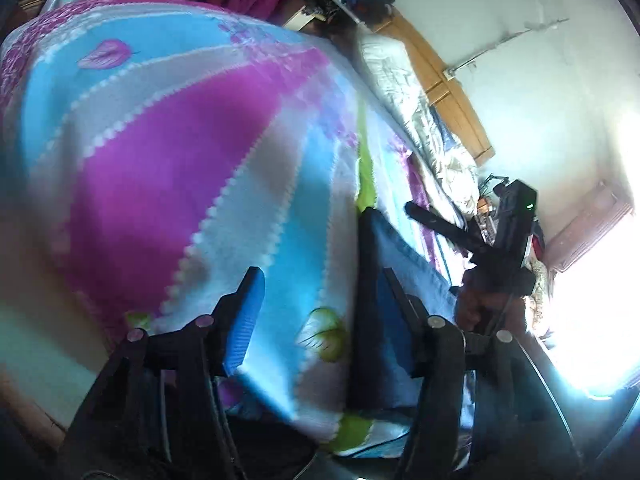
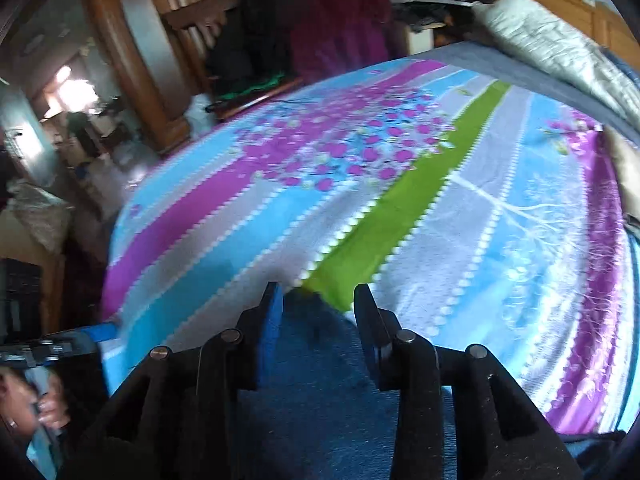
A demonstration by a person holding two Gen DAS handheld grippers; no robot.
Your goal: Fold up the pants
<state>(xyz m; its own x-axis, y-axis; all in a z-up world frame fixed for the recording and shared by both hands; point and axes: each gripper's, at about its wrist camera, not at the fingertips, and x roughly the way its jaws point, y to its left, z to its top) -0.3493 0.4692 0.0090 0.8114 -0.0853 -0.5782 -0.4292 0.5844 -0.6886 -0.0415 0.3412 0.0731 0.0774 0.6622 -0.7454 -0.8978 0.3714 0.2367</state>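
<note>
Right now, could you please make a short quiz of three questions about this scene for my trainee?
1. True or false: both grippers are open.
2. Which gripper has blue pants fabric between its fingers? A) left B) right
3. What colour is the narrow stripe crossing the bedsheet?

Key: 1 true: the left gripper and the right one both gape. 2 B. 3 green.

Blown-out window glare (image 1: 600, 320) at right, motion blur throughout, heavy fisheye bending, dark corners
</note>
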